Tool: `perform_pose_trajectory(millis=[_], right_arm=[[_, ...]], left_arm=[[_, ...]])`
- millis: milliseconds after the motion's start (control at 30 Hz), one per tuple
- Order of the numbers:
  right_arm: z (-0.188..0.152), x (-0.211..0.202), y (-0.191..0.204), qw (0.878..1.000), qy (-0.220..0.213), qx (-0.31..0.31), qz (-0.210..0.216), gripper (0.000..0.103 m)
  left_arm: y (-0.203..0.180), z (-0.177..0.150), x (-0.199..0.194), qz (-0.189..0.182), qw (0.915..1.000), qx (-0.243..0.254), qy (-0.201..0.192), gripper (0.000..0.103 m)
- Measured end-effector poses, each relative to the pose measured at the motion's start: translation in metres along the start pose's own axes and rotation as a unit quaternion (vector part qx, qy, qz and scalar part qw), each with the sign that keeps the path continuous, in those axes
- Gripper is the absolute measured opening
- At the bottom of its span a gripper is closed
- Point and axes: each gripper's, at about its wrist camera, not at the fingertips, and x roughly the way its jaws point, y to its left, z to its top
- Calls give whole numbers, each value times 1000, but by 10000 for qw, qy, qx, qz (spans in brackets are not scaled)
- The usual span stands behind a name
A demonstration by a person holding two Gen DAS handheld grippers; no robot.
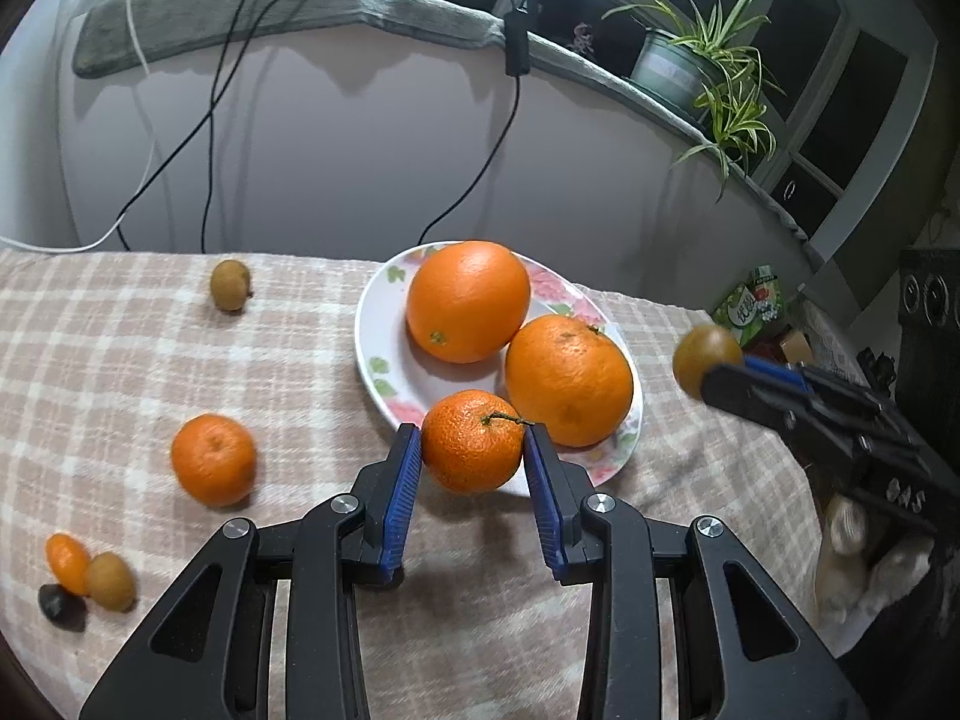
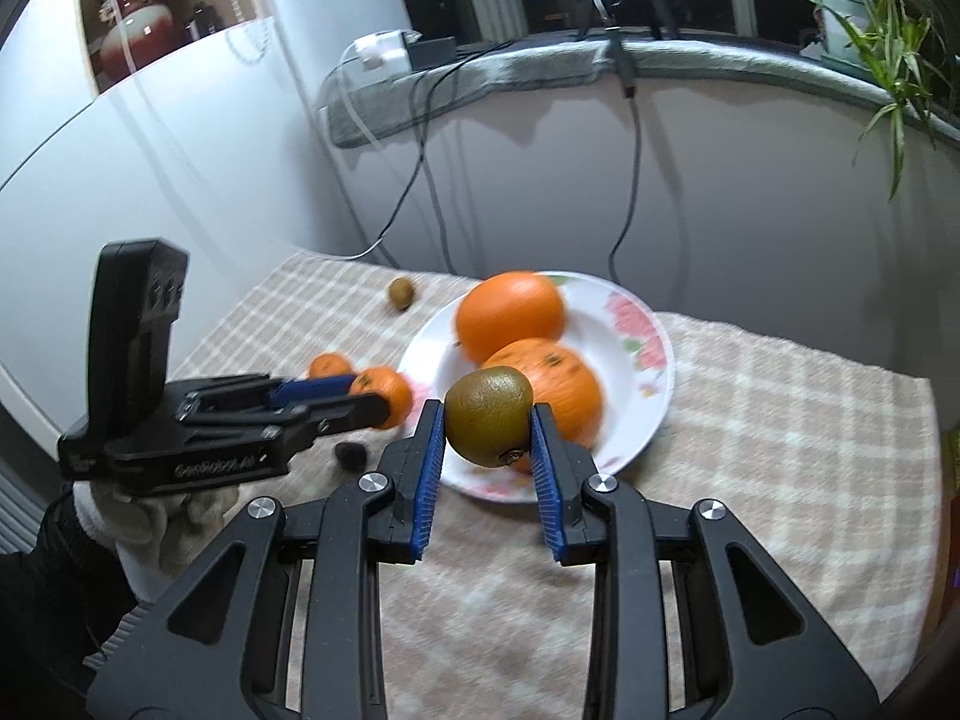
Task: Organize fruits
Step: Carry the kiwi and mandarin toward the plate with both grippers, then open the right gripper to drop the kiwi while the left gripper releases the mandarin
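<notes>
- The left tongs [image 1: 472, 450] pinch a mandarin [image 1: 471, 441] between the blue pads, at the near rim of the plate [image 1: 375, 324]; from the left wrist view it looks lifted clear of the cloth.
- The right tongs [image 2: 487, 429] pinch a kiwi [image 2: 489, 423], held in the air in front of the plate's near edge.
- The plate sits on the checked cloth of the desk [image 1: 108, 360] and already carries two oranges, the far one [image 1: 468, 300] and the near one [image 1: 569, 381], touching each other.
- To do this step well, I would bring one fruit in at a time, so the two tongs do not meet over the plate.
- The free space looks to be the left and near part of the plate; lower each fruit onto bare china there, not on top of an orange, where it could roll.
- Spread the pads only once the fruit rests on the plate, and draw back along the fingers' line.
- The mandarin is nearly round; its stem points up and to the right, towards the near orange.
- The kiwi's long axis slopes from upper left to lower right across the pads, its stem end low, towards the camera; set on its side it should settle.
- A second mandarin [image 1: 213, 459] and a small brown fruit [image 1: 230, 284] lie loose on the cloth.
</notes>
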Motion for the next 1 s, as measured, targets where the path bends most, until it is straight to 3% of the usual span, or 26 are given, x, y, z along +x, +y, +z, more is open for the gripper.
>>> perform_pose_trajectory(millis=[400, 1000], right_arm=[[20, 32, -48, 9991, 81, 346, -216, 29], [26, 60, -63, 9982, 305, 442, -265, 29]], left_arm=[[-6, 7, 14, 197, 9996, 200, 63, 34], [-14, 11, 15, 337, 9986, 413, 37, 34]])
